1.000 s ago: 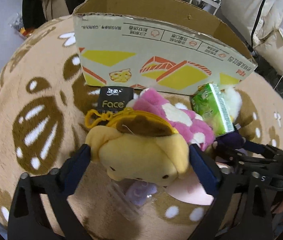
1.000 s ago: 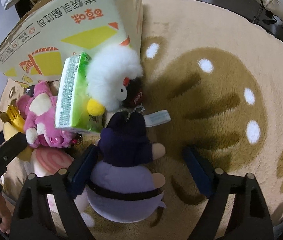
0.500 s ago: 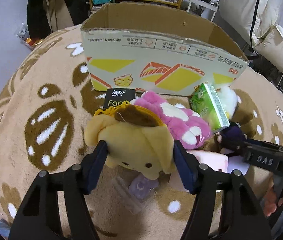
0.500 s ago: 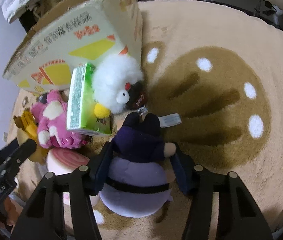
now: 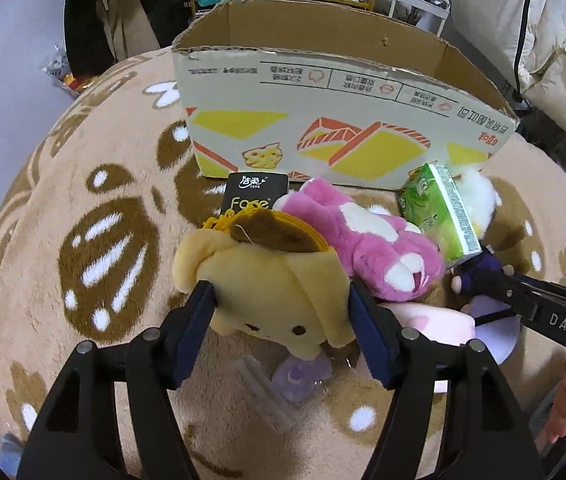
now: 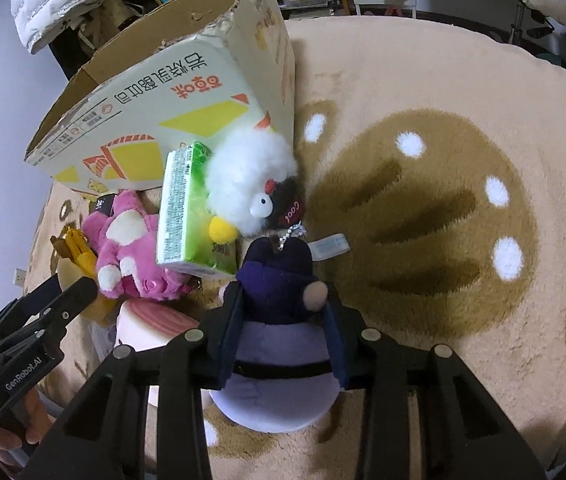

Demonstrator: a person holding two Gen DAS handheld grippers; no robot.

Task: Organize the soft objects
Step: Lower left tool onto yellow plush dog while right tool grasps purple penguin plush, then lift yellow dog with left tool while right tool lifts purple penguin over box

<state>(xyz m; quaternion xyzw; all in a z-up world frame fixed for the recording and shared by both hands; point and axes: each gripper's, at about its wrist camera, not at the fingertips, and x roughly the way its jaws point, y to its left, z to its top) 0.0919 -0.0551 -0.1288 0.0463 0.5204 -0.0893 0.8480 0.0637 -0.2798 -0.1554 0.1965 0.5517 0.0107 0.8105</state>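
Underfoot is a tan shag rug (image 5: pixel 83 184) with brown paw prints and white dots, and the whole pile of toys sits on it in front of an open cardboard box (image 5: pixel 323 120). I have the yellow dog plush (image 5: pixel 271 284) pinched between the blue pads of my left gripper (image 5: pixel 279 312), both pads pressed into its sides, its face tipped toward the camera. My right gripper (image 6: pixel 283 320) is clamped on the purple plush (image 6: pixel 279 340), the pads squeezing its dark upper body while the pale lilac lower half bulges toward the lens. Just behind the yellow dog lies the pink bear plush (image 5: pixel 367 248), touching it, and a green tissue pack (image 6: pixel 191 212) leans against the bear and the white fluffy bird (image 6: pixel 247 184). The bird sits right at the box's front corner, with a small dark item marked "Cool" (image 6: pixel 291 208) tucked beside it. A black tissue pack (image 5: pixel 255 196) lies flat against the foot of the box. Below the dog I can see a pale pink round cushion (image 6: pixel 155 324) and a clear bag holding something lilac (image 5: pixel 299 376); I think it is a small toy, but the plastic blurs it. Shelves and hanging clothes (image 5: pixel 123 8) fill the background past the box.
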